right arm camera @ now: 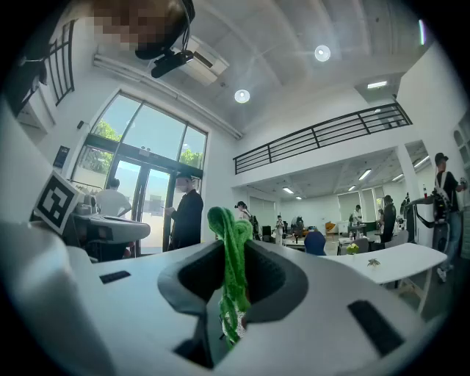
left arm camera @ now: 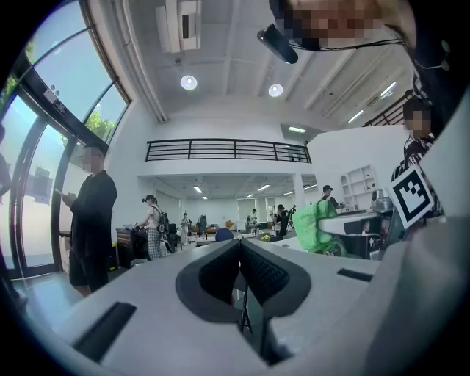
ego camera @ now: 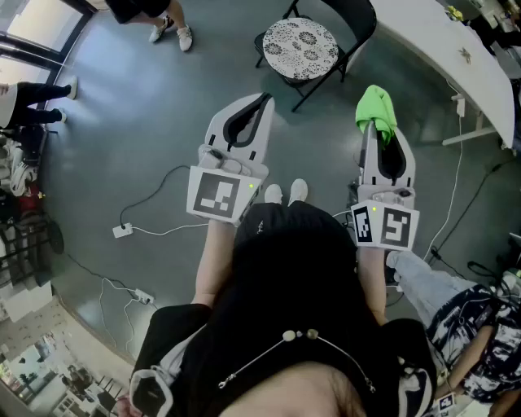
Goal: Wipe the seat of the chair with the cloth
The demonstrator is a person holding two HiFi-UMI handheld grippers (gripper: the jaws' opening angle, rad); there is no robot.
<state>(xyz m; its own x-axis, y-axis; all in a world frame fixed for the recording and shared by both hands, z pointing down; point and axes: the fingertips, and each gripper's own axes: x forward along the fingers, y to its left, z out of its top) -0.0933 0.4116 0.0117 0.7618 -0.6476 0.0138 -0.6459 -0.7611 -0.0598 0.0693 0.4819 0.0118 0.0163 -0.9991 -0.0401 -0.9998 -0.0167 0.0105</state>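
Your right gripper (ego camera: pixel 376 130) is clamped on a thick fold of the soft, light, floppy bright-green cloth (ego camera: pixel 376 104), your left gripper (ego camera: pixel 262 101) has its jaws together and empty, and the round patterned seat (ego camera: pixel 299 47) of the black folding chair (ego camera: pixel 356 19) waits farther ahead.

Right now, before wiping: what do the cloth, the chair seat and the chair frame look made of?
cloth: soft woven or microfibre fabric, matte bright green; it bunches in limp folds.
chair seat: probably a fabric-covered pad, matte, black-and-white pattern; could be vinyl.
chair frame: likely thin metal tube, black finish, slim crossed legs.
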